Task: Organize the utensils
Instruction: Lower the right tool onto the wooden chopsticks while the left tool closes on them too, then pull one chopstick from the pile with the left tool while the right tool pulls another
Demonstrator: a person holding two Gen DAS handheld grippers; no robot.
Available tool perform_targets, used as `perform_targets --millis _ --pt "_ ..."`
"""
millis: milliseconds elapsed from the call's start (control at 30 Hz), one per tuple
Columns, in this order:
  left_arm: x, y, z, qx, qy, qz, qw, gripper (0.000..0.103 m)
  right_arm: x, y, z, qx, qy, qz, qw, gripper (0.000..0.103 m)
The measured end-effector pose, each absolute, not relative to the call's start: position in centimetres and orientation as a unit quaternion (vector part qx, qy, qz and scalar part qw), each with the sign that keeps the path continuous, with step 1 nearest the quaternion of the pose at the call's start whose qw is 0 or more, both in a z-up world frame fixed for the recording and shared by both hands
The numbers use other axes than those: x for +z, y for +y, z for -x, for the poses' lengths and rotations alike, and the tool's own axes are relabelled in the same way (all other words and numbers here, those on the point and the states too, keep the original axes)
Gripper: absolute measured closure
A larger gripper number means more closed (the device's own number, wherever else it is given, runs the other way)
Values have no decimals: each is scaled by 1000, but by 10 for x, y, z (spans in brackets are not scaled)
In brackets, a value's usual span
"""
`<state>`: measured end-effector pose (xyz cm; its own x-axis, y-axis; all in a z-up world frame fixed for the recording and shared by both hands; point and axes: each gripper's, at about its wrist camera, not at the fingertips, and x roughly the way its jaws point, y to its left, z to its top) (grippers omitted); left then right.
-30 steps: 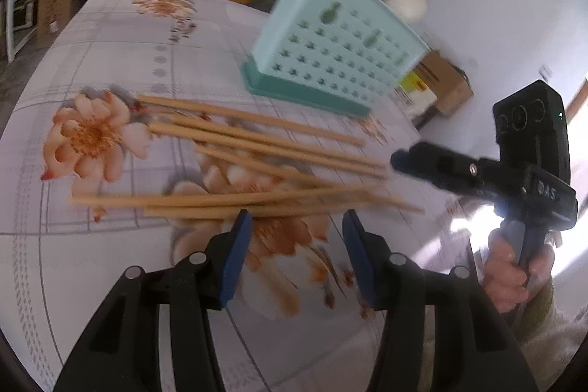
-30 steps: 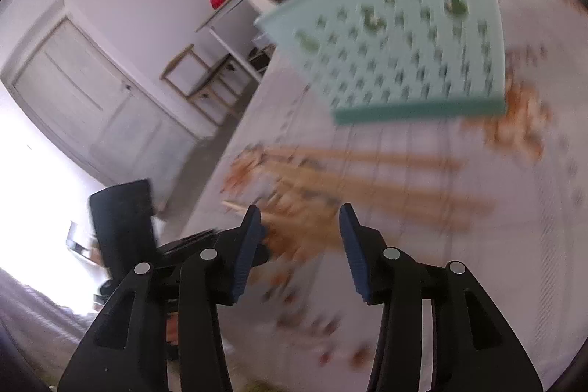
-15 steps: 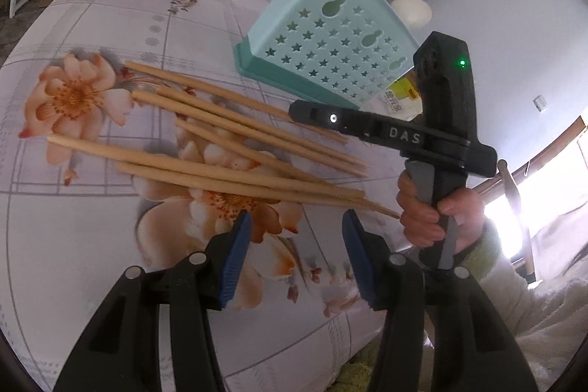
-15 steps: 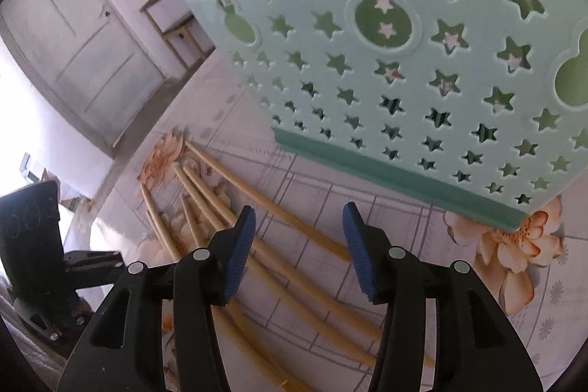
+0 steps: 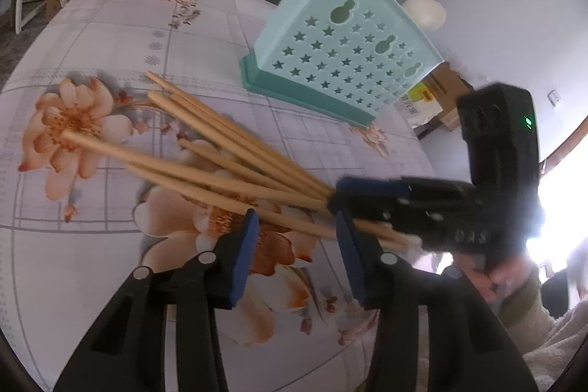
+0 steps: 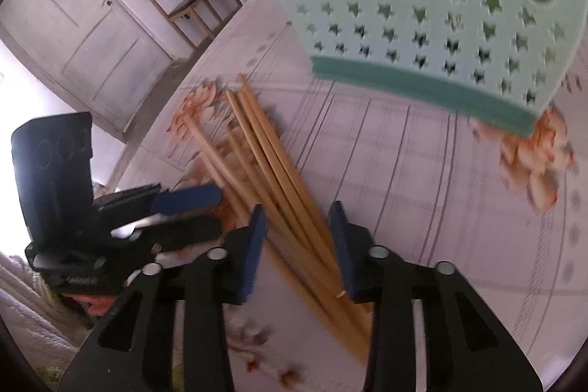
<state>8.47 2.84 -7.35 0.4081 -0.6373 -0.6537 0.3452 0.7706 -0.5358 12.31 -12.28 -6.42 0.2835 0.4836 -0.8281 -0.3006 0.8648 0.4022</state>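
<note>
- Left hand-held gripper [image 5: 294, 252] hung low over the desk [image 5: 110, 281], jaws wide, holding nothing.
- Right hand-held gripper [image 6: 297, 245] had its jaws apart, straddling the near ends of the chopsticks [image 6: 272, 171]; not clamped.
- Chopsticks lay fanned on the floral cloth, tips converging at the right hand-held gripper.
- Teal utensil holder [image 5: 341, 54] stood upright beyond them, apart.
</note>
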Motion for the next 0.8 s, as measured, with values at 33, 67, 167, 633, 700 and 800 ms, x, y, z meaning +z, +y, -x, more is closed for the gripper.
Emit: perform_targets --millis 33,67,167,633,700,800 --pt "-73 29 -85 -295 454 159 825 62 -66 -121 -122 247 547 -91 794 78" --pt "-73 31 -85 -292 454 157 827 63 -68 -120 -120 247 550 -97 792 80" --pt "-74 36 -88 -282 453 156 831 66 -70 -120 -112 249 554 -117 786 82" --pt "-64 51 -85 -252 443 140 849 68 -61 -129 -82 247 546 -166 783 95" --pt "-62 54 -84 -247 442 138 851 68 -59 -138 -80 236 546 -164 787 98" --pt "-63 58 -83 -239 444 143 852 68 -58 -145 -81 230 545 -162 790 98"
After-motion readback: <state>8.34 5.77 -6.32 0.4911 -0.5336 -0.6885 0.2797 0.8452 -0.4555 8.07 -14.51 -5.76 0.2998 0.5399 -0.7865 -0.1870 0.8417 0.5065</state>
